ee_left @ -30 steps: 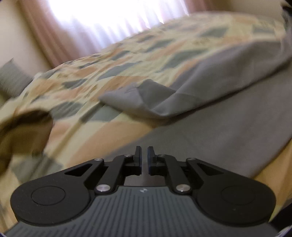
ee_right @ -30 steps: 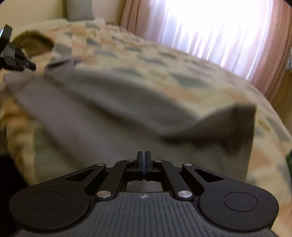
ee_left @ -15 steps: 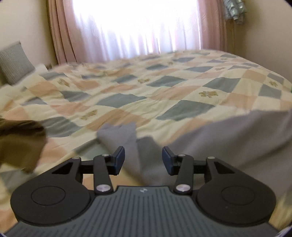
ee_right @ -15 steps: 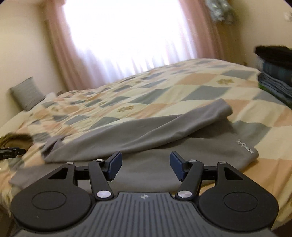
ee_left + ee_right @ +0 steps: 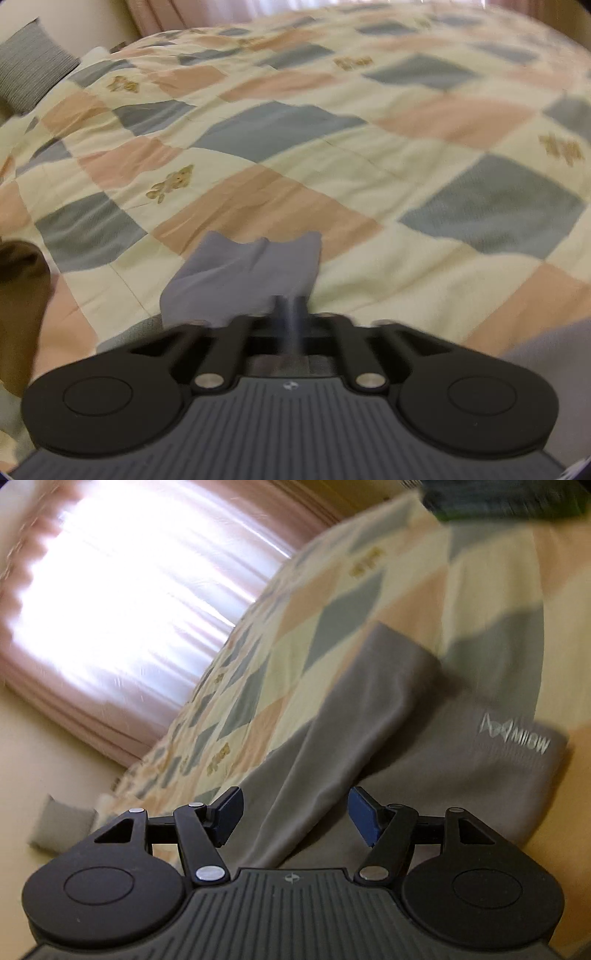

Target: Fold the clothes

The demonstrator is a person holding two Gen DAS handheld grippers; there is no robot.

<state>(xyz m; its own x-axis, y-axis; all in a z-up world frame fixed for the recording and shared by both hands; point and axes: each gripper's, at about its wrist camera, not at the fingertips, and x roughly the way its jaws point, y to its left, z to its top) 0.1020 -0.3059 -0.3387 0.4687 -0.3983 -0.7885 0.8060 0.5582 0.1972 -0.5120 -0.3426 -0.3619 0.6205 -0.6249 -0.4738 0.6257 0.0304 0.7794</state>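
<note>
Left wrist view: I'm seeing left gripper [image 5: 287, 308] clamping grey garment [image 5: 243, 278] corner over quilt [image 5: 369, 155]. Right gripper [image 5: 295, 818], jaws just opening, hanging spread above grey garment's [image 5: 332, 716] fold, gripping nothing. No containers.

The only writing I can read sits on the grey garment [image 5: 424, 738] in my right wrist view: pale letters near its hem, partly blurred, ending in what looks like "MIOW", with a small zigzag emblem before them.
</note>
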